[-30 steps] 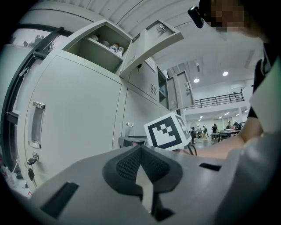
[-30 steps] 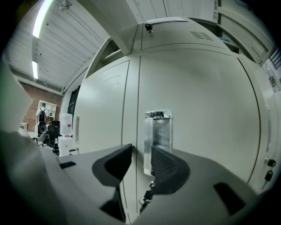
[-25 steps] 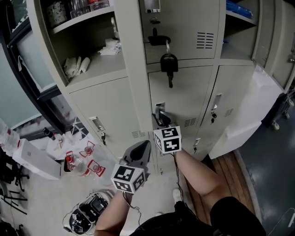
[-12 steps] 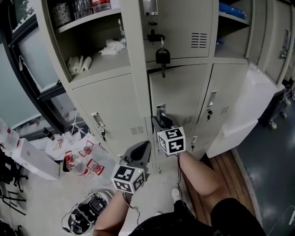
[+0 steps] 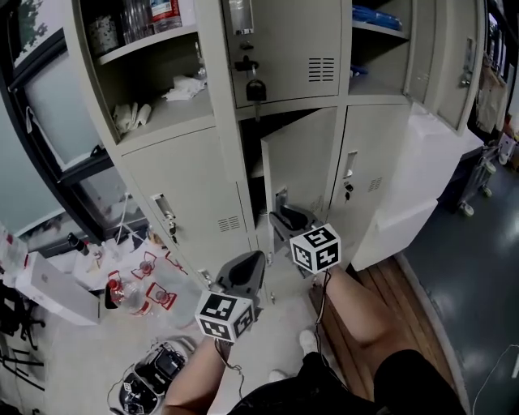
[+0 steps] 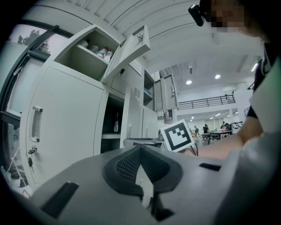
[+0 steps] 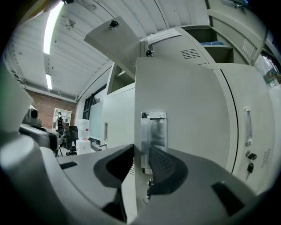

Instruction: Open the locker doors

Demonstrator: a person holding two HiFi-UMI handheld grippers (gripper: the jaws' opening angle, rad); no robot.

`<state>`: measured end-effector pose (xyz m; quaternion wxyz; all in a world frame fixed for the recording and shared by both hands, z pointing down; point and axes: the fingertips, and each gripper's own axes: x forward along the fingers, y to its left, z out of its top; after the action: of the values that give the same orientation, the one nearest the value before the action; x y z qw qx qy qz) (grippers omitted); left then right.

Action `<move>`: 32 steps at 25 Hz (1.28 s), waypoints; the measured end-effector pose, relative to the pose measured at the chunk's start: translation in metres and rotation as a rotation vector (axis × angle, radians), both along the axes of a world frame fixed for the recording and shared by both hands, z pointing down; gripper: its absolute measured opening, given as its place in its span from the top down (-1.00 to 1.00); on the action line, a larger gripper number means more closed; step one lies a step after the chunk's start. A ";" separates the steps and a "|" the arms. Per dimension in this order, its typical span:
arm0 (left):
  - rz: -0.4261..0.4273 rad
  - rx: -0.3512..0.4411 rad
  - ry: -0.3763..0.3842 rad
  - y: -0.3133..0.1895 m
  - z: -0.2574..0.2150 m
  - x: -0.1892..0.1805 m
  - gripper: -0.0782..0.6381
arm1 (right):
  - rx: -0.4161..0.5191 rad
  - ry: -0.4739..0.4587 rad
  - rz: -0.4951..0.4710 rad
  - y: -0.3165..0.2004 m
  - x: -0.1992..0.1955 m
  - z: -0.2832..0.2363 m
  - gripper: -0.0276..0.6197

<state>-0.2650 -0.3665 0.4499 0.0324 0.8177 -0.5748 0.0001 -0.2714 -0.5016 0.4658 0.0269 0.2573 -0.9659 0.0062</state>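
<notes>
At the far left, small things are lying on the floor. They are red and clear, but they are too small to tell apart. The top edge of the head view is cutting off the lockers, so only parts of the bottles in the open top-left box are showing. White cloths are lying on the shelf under them.

The left gripper is hanging near the shut low-left door, not touching it. Its fingers are pressing together on nothing.

In the middle, a key is hanging from the shut top door. Right under it, the door is standing a little open, and the inside is too dark to see.

The right gripper is clamping that door's free edge, just beside the metal handle. One finger is hiding behind the door and the other is lying on its front. Its jaws have just been opening a little, with the door's edge between them.

To the right, another low door is staying shut. A blue thing above it is cut off by the top edge.

Counting now: two grippers, two cubes, two bare arms and one key are showing. Three low doors are showing, with two shut and one open a little.
</notes>
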 end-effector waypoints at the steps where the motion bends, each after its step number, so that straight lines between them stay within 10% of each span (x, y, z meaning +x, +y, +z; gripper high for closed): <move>1: 0.006 -0.001 0.002 0.002 0.000 0.004 0.79 | 0.000 -0.001 -0.004 0.003 0.006 0.000 0.58; 19: -0.017 -0.001 0.028 0.029 -0.005 0.084 0.79 | 0.000 -0.014 -0.093 0.031 0.103 -0.002 0.52; 32: -0.071 0.005 0.022 0.061 -0.005 0.151 0.79 | 0.012 -0.020 0.030 0.036 0.174 -0.009 0.38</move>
<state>-0.1135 -0.3059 0.4448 0.0366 0.7969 -0.6029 -0.0114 -0.0970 -0.4661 0.4570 0.0155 0.2720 -0.9622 0.0036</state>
